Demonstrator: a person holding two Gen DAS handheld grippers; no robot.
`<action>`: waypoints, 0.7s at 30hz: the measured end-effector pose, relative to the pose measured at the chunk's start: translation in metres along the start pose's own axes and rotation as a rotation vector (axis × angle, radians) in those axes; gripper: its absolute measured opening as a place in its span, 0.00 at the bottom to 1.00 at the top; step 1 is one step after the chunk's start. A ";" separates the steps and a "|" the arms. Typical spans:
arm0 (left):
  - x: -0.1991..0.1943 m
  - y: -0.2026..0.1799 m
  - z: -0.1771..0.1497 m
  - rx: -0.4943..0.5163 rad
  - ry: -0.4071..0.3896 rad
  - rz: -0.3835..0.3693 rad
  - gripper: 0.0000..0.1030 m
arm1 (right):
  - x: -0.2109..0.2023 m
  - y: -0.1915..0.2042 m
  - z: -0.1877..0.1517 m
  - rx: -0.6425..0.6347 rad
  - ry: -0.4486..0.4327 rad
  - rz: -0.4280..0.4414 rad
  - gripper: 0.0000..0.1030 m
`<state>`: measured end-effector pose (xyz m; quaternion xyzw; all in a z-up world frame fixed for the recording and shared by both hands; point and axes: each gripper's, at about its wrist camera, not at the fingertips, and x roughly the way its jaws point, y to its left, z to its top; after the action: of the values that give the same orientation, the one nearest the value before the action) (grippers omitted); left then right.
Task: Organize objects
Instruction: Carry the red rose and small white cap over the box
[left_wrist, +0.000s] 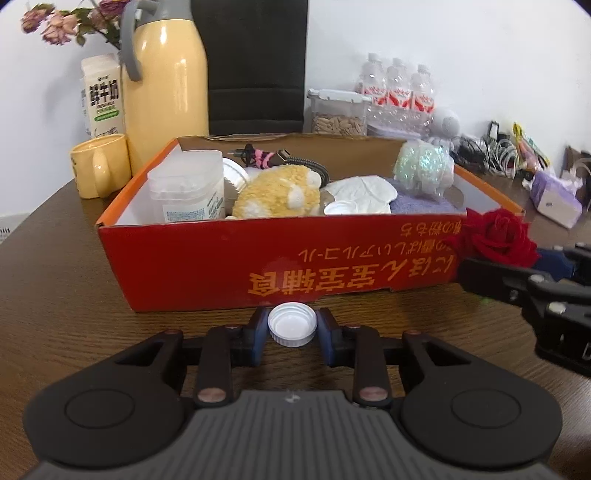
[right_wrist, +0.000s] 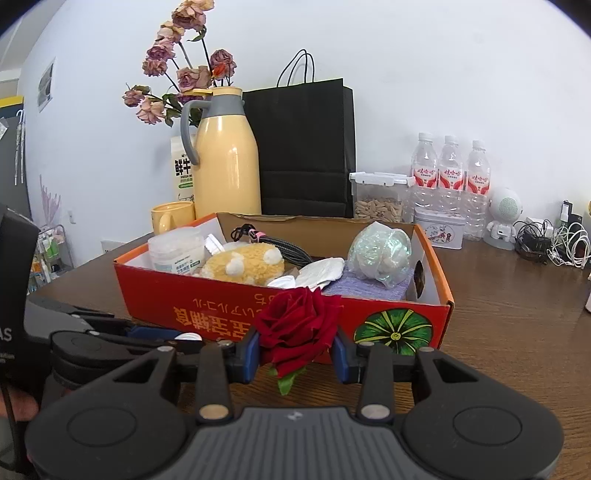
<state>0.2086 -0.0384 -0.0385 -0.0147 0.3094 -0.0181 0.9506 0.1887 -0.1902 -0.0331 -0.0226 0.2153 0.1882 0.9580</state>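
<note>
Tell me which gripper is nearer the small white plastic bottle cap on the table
Left. The left gripper has the white plastic bottle cap between its blue pads, touching both sides. The right gripper is off beside it, closed on a red rose.

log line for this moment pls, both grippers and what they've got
left gripper: shut on white bottle cap, on table by red box | right gripper: shut on red rose, in front of box

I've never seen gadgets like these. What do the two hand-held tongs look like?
Both the left tongs and the right tongs look alike: a black plastic body with a ribbed grey centre panel, round raised discs at each side, black link bars with metal rivets, and two blue-padded fingers.
</note>
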 end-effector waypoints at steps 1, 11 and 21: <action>-0.002 0.000 0.000 -0.008 -0.008 -0.001 0.29 | 0.000 0.000 0.000 -0.002 -0.002 0.001 0.37; -0.033 0.001 0.007 -0.029 -0.118 -0.026 0.29 | -0.013 0.001 0.007 -0.009 -0.056 -0.004 0.37; -0.051 0.005 0.050 -0.043 -0.242 -0.031 0.29 | -0.009 -0.001 0.048 -0.048 -0.108 -0.020 0.37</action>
<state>0.1971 -0.0305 0.0315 -0.0417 0.1923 -0.0241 0.9802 0.2010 -0.1883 0.0140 -0.0374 0.1583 0.1847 0.9692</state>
